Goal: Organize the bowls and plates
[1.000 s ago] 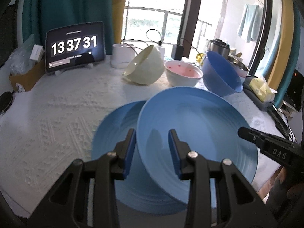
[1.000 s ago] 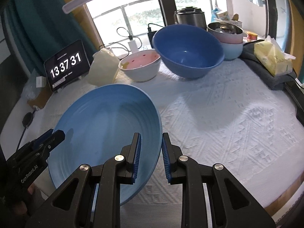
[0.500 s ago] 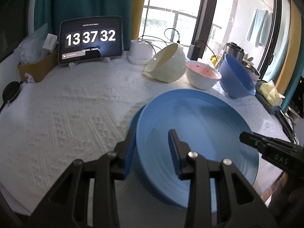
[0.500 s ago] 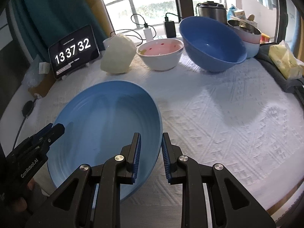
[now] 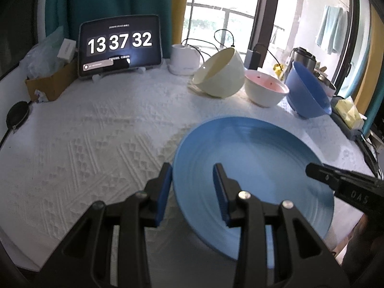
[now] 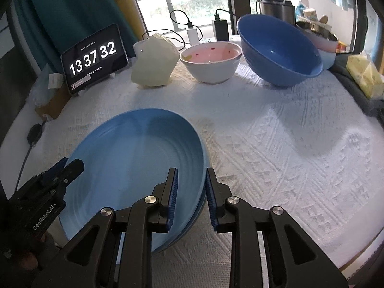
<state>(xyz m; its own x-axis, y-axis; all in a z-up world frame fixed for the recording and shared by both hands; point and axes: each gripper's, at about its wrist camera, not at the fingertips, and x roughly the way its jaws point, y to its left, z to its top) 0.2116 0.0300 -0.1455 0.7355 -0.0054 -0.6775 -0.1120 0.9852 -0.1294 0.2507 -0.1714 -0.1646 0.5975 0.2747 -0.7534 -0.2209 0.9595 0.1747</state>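
Since a second ago the blue plate (image 5: 252,175) has slid across and down onto the second blue plate (image 6: 200,212); that lower plate showed widely at the left before and now only a sliver of its rim peeks out under the right side. The stack lies near the front edge of the table (image 5: 96,144), right of its middle.

The left gripper (image 5: 192,184) straddles the plate's left rim, its jaws apart wider than the rim, so I cannot tell whether they press on it. The right gripper (image 6: 190,187) straddles the right rim; its pads stand slightly off the edges, so it looks released or nearly so.

My reading is that stacking the plates is finishing. The next move calls for letting go, backing both tools away from the rims without dragging the stack, then reaching for the bowls.

Along the back edge, left to right, stand a tablet clock (image 5: 120,48), a tipped cream bowl (image 5: 220,74), a pink-lined bowl (image 6: 211,60) and a large blue bowl (image 6: 278,50). The middle and the right side of the table are open; the front edge is close.
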